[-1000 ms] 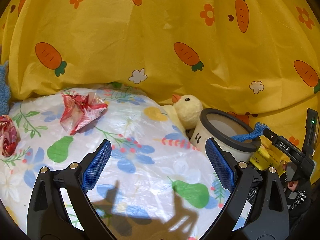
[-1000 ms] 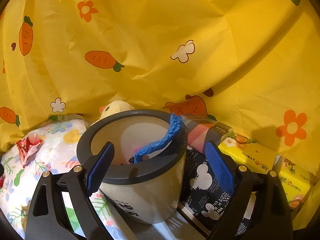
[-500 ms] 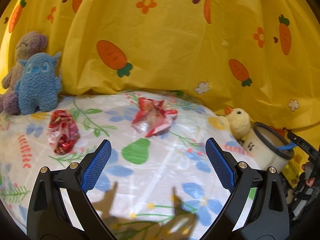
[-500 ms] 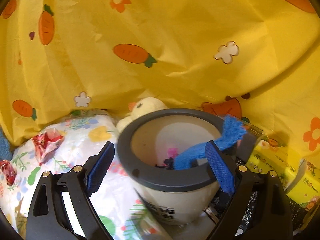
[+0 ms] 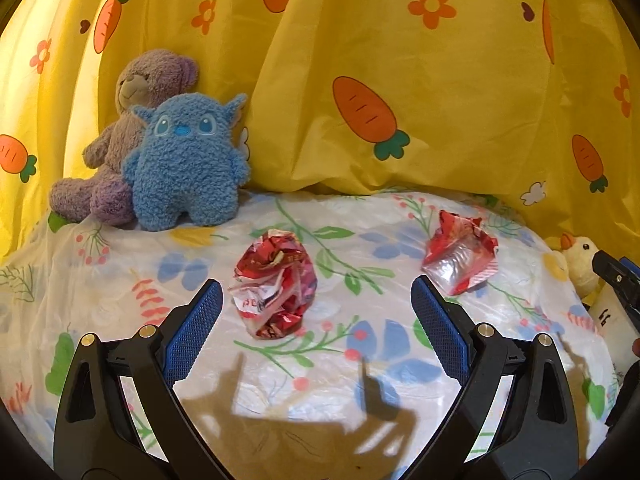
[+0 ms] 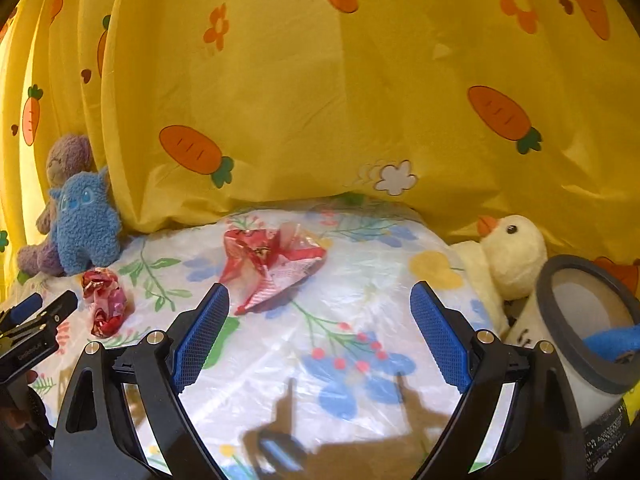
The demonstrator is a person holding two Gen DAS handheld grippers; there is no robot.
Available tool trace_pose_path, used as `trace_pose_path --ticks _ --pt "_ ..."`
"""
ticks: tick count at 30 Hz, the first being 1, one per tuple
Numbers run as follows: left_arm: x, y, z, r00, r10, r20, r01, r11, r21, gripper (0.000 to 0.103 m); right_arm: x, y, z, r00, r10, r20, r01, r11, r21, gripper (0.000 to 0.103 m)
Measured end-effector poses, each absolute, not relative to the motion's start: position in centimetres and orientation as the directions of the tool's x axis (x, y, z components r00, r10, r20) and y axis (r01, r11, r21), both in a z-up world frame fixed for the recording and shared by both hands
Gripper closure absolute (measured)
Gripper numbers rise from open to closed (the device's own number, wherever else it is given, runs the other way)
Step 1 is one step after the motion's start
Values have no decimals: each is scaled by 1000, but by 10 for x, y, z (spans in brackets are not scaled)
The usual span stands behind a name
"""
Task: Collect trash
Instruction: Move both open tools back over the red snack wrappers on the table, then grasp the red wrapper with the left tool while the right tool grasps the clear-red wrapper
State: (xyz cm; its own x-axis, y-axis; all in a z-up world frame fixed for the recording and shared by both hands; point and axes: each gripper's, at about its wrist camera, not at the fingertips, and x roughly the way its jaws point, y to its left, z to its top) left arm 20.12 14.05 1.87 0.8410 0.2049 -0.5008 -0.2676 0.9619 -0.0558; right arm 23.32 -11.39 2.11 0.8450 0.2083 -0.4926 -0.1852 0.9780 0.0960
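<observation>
Two crumpled red wrappers lie on the flowered table cover. A balled red foil wrapper [image 5: 276, 286] [image 6: 105, 296] sits just ahead of my open left gripper [image 5: 316, 316], slightly left of its centre line. A flatter red wrapper [image 5: 460, 256] [image 6: 272, 264] lies farther right, just beyond my open right gripper [image 6: 320, 320]. Nothing is between either pair of fingers. The white bin with a dark rim [image 6: 588, 332] stands at the right, a blue scrap [image 6: 612, 340] hanging inside it. In the right wrist view, the left gripper [image 6: 44, 312] shows at the left edge.
A blue plush monster [image 5: 186, 164] and a purple bear [image 5: 132, 128] sit at the back left. A yellow duck plush [image 6: 510, 256] leans beside the bin. A yellow carrot-print curtain [image 5: 400, 80] closes off the back.
Both grippers have swung left, away from the bin. The balled wrapper has come in front of the left gripper and the flatter wrapper in front of the right gripper.
</observation>
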Motion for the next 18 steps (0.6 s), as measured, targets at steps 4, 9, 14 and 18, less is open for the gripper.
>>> trace_pose_path --ticks 4,9,14,18 --pt "213 156 12 828 215 -518 -288 956 -63 9 264 -94 9 815 213 -540 -183 977 110 14" --pt "224 168 9 821 222 -526 -296 953 -60 9 292 -74 -5 798 206 -566 -182 978 99 14" --pt "237 173 4 816 221 -534 -288 957 -44 9 314 -60 -15 780 203 -591 -189 978 87 16" --pt "245 180 -2 811 199 -550 -284 956 -74 9 332 -52 -30 746 208 -632 -189 977 99 25"
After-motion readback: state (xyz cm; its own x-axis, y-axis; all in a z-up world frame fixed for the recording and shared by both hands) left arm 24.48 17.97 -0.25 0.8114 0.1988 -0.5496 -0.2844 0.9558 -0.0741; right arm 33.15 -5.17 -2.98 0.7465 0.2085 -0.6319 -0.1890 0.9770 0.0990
